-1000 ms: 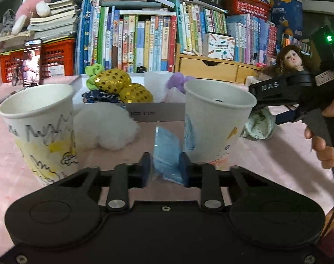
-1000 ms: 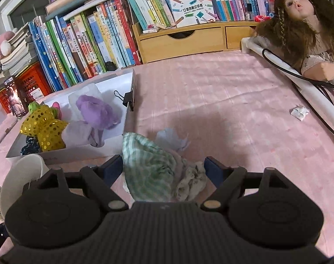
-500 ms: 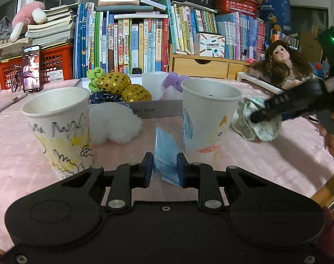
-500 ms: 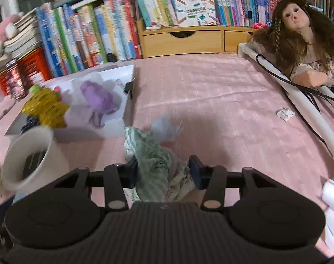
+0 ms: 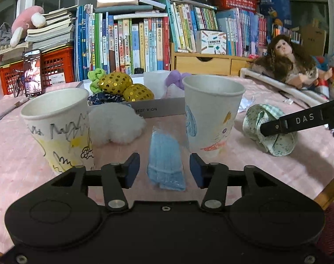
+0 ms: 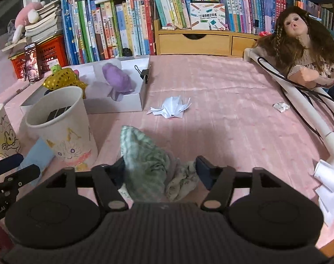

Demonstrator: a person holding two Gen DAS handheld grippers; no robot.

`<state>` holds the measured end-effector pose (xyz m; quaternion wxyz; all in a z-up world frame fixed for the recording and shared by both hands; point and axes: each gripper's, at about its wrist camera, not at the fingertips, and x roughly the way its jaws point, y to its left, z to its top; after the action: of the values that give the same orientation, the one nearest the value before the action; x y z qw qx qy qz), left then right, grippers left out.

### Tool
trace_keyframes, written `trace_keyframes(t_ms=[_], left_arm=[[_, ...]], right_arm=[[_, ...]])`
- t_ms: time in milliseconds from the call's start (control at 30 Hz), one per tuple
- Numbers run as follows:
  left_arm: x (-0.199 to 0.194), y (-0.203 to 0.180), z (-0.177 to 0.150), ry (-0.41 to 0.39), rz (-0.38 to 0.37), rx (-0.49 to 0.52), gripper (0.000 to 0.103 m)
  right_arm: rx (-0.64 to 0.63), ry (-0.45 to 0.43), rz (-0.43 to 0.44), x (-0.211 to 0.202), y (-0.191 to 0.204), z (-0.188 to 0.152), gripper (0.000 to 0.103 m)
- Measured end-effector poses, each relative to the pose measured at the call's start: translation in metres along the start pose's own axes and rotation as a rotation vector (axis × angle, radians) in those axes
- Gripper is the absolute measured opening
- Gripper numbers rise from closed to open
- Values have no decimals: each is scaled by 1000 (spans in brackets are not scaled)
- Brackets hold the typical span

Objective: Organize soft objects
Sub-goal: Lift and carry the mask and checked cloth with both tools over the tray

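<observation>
My left gripper is open, its fingers apart on either side of a blue face mask lying on the pink cloth. My right gripper is shut on a green checked cloth; the cloth also shows in the left wrist view with a finger across it. A white box holds gold sequin balls, a purple soft toy and other soft things. A white fluffy ball lies in front of the box.
Two drawn-on paper cups stand either side of the mask. A crumpled paper lies mid-table. A doll, white tube and cable run along the right. Books and a wooden drawer unit line the back.
My left gripper has opened and let go of the blue mask, which now lies on the cloth. My right gripper has closed on the green cloth and drawn back from the box.
</observation>
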<state>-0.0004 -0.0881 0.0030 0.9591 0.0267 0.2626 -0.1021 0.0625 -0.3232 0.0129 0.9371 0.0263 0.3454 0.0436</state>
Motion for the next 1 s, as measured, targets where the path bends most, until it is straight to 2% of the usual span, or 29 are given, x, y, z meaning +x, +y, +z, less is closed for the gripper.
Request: trace_keyframes(t_ms=[200, 333, 367, 433, 467, 500, 600, 800, 1000], left_arm=[[17, -4, 0, 13, 19, 25, 49], [23, -2, 0, 15, 18, 7, 46], [24, -2, -1, 15, 16, 4, 44], [23, -1, -1, 14, 10, 4, 33], [23, -1, 0, 13, 8, 4, 33], [22, -1, 0, 14, 9, 3, 33], [19, 0, 2, 15, -2, 0, 32], [-3, 2, 17, -33, -21, 2, 32], [-32, 10, 45, -103, -45, -17, 32]], right_arm=[[-34, -31, -25, 6, 8, -8, 80], [-77, -64, -47, 9, 17, -14, 80], [-93, -72, -56, 9, 20, -17, 80], [-117, -79, -69, 11, 25, -20, 80], [-122, -79, -71, 11, 26, -21, 78], [-121, -78, -66, 11, 27, -21, 67], [-109, -86, -49, 7, 29, -20, 56], [-91, -128, -23, -6, 30, -10, 53], [-80, -168, -12, -19, 29, 9, 53]])
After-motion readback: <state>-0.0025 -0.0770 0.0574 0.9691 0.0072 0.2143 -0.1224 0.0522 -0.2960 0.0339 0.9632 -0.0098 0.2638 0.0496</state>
